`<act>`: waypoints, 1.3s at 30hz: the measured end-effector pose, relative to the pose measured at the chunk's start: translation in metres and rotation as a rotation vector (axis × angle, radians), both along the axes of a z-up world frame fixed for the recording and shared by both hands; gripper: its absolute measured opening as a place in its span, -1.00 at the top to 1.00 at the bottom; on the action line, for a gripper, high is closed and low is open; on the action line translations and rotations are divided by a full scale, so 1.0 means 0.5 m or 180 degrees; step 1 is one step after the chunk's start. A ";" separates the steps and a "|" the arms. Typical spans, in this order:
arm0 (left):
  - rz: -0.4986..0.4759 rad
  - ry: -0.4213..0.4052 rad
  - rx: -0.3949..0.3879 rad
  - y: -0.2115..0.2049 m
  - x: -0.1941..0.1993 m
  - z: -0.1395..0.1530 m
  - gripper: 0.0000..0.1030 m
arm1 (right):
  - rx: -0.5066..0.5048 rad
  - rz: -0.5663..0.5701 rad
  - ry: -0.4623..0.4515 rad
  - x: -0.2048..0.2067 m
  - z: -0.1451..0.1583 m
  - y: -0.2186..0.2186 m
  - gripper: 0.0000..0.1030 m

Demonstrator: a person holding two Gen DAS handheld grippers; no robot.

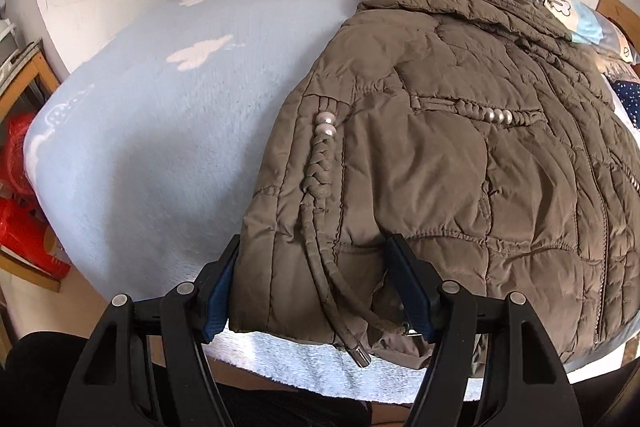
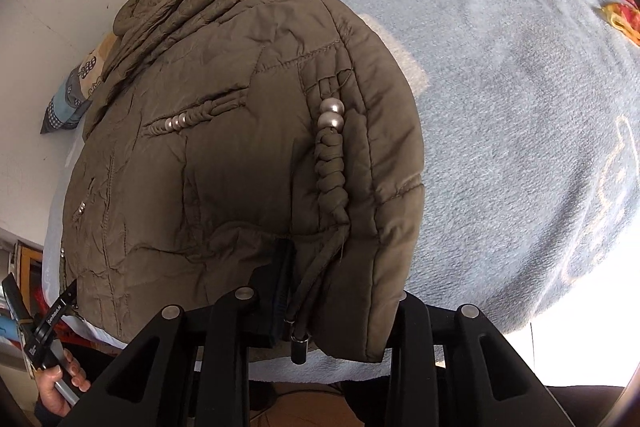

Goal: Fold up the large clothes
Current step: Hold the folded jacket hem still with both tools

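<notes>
- The jacket [image 1: 460, 147] lies flat on the blue blanket [image 1: 160, 147], hem at six o'clock.
- Left gripper [image 1: 316, 279] straddles the hem corner, seemingly clamping it; the puffy fabric could slip.
- Right gripper [image 2: 340, 291] pinches the other corner; its right finger is hidden.
- The drawstring [image 1: 352, 331] dangling at six o'clock may snag.
</notes>
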State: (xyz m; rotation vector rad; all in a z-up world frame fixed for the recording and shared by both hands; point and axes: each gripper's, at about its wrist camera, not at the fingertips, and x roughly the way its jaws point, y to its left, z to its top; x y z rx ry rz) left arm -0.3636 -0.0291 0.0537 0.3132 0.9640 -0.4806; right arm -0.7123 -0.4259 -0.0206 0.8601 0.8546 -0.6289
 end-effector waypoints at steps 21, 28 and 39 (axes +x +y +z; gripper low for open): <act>-0.0043 -0.0201 0.0143 -0.011 -0.011 0.002 -0.38 | 0.0126 -0.0026 -0.0077 -0.008 -0.004 -0.010 0.19; -0.0139 -0.0257 0.0128 -0.013 -0.021 0.009 -0.12 | 0.0004 0.0034 -0.0072 -0.007 0.009 -0.002 0.47; -0.0174 -0.0332 0.0130 -0.011 -0.025 0.015 0.10 | 0.0067 0.0002 -0.0099 -0.009 0.007 -0.005 0.46</act>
